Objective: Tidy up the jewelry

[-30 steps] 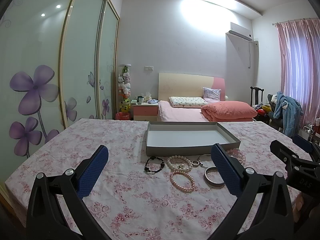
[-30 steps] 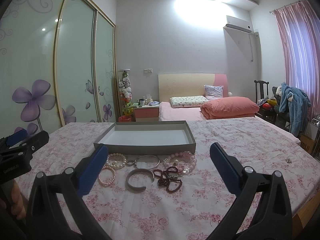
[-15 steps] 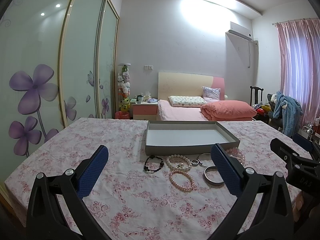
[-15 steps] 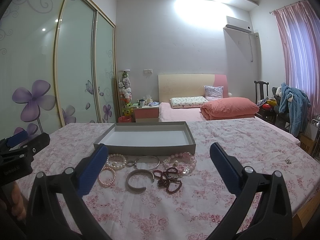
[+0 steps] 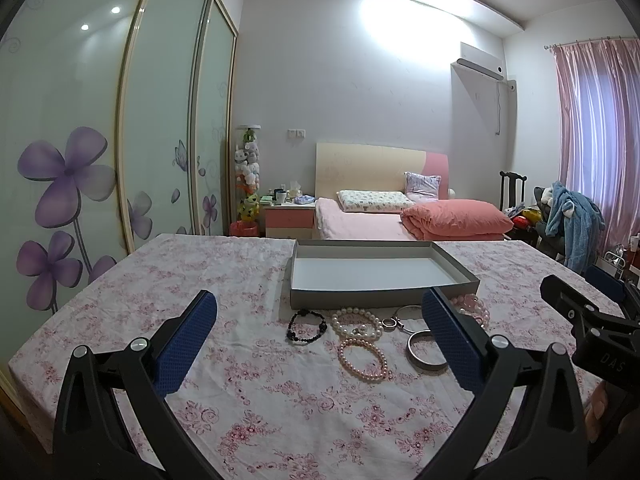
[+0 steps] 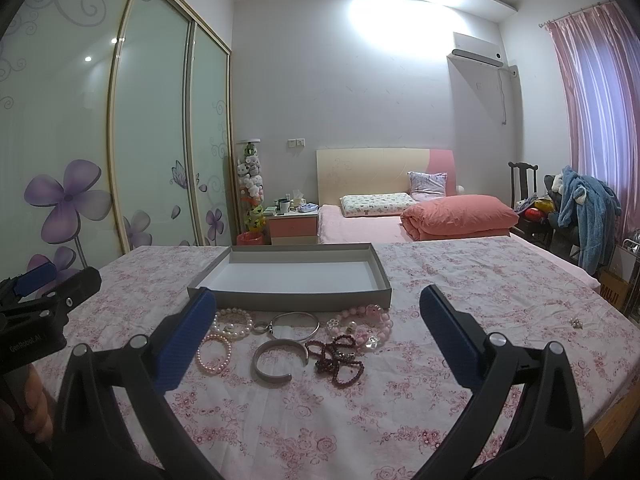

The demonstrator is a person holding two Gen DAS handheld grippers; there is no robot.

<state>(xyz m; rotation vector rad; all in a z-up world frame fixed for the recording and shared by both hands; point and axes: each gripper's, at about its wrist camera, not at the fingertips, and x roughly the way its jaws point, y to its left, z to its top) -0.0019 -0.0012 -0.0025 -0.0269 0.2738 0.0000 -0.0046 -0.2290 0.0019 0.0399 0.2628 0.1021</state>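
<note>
An empty grey tray sits on the floral tablecloth. In front of it lie a black bead bracelet, a white pearl bracelet, a pink pearl bracelet, a silver cuff, a thin silver bangle, a dark red bead bracelet and pink bead bracelets. My left gripper is open and empty, above the table before the jewelry. My right gripper is open and empty, likewise.
The floral table ends at the right. A small ornament lies near that edge. Behind stand a bed, a nightstand, wardrobe doors and a chair with clothes.
Both views have shifted only slightly; the jewelry and tray lie unchanged and both grippers stay open.
</note>
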